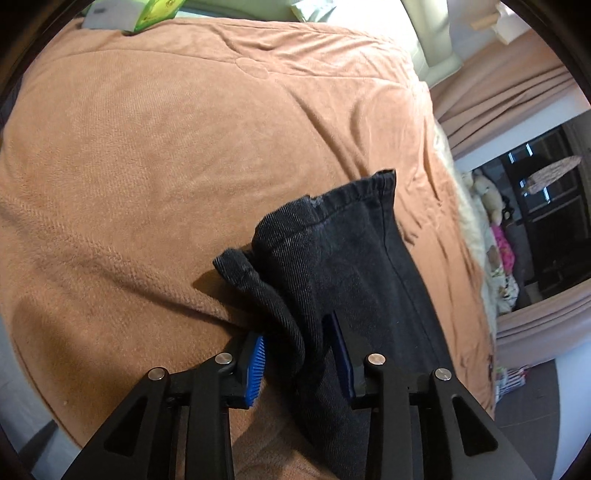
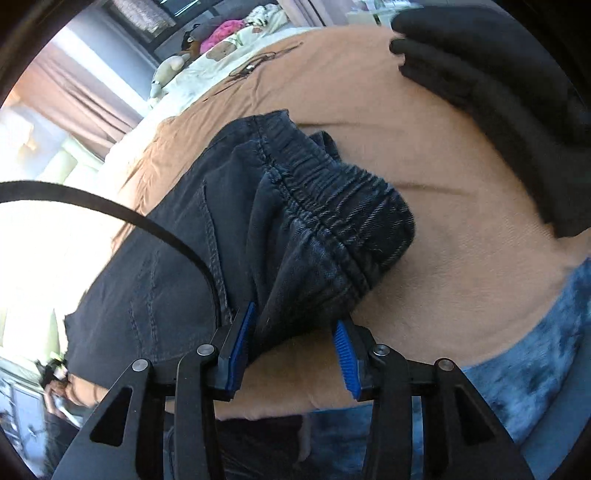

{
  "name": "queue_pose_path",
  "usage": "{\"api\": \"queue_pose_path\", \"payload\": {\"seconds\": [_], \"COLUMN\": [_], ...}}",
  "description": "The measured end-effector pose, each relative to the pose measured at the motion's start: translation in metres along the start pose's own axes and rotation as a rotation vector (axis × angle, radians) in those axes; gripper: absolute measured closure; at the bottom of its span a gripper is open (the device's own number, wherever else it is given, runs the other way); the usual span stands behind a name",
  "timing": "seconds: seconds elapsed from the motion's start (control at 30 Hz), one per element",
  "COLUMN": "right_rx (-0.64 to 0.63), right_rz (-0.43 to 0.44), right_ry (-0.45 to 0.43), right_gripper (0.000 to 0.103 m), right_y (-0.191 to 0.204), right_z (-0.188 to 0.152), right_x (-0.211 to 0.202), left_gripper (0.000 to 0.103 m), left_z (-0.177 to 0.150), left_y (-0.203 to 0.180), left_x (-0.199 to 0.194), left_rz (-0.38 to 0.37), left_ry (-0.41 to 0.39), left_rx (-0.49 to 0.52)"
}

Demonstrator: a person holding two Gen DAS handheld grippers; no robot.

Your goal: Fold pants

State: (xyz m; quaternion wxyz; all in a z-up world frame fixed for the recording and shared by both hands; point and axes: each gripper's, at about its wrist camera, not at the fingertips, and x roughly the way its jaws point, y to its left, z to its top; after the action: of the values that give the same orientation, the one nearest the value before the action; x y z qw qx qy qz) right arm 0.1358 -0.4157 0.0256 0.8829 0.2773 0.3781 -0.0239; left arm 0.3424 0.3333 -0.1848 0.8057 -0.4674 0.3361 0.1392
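Dark denim pants [image 1: 343,251] hang over an orange-brown blanket [image 1: 166,147] on a bed. In the left wrist view my left gripper [image 1: 301,350] has its blue pads on either side of a bunched fold of the pants near a leg hem and holds it. In the right wrist view my right gripper [image 2: 291,350] holds the elastic waistband end of the pants [image 2: 314,206], lifted off the blanket [image 2: 461,221]. A black cable [image 2: 110,210] crosses in front of the pants.
A black gloved hand [image 2: 498,92] hovers at the upper right over the blanket. A blue fuzzy cloth [image 2: 535,350] lies at the bed's near edge. Green packets [image 1: 155,11] sit at the far edge. Curtains [image 1: 498,92] and plush toys [image 1: 487,192] lie beyond the bed.
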Motion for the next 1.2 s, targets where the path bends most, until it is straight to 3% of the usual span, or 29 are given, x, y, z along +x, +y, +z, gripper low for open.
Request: {"api": "queue_pose_path", "payload": {"seconds": [0.1, 0.2, 0.43, 0.6, 0.7, 0.77, 0.8, 1.2], "right_rx": [-0.025, -0.031, -0.09, -0.166, -0.204, -0.228, -0.236, -0.403], "right_rz": [-0.037, 0.0, 0.027, 0.052, 0.071, 0.089, 0.091, 0.149], "right_ry": [-0.016, -0.029, -0.116, -0.119, -0.103, -0.095, -0.092, 0.044], "right_gripper": [0.063, 0.063, 0.063, 0.063, 0.063, 0.063, 0.063, 0.063], "right_y": [0.011, 0.024, 0.06, 0.089, 0.106, 0.124, 0.129, 0.224], "right_z": [-0.012, -0.016, -0.017, -0.025, -0.023, -0.02, -0.017, -0.033], "right_x": [-0.015, -0.033, -0.075, -0.078, -0.073, -0.062, -0.056, 0.011], "left_gripper": [0.064, 0.058, 0.057, 0.057, 0.057, 0.073, 0.093, 0.099], "left_z": [0.005, 0.01, 0.018, 0.015, 0.008, 0.007, 0.008, 0.032], "left_y": [0.007, 0.015, 0.017, 0.017, 0.009, 0.005, 0.004, -0.038], "left_x": [-0.002, -0.003, 0.001, 0.002, 0.007, 0.006, 0.007, -0.032], "left_rz": [-0.035, -0.066, -0.097, -0.128, -0.114, -0.103, -0.116, -0.215], "left_ry": [-0.019, -0.041, -0.051, -0.05, -0.032, -0.03, -0.02, -0.061], "left_rx": [-0.029, -0.059, -0.078, -0.116, -0.078, -0.057, -0.059, 0.017]}}
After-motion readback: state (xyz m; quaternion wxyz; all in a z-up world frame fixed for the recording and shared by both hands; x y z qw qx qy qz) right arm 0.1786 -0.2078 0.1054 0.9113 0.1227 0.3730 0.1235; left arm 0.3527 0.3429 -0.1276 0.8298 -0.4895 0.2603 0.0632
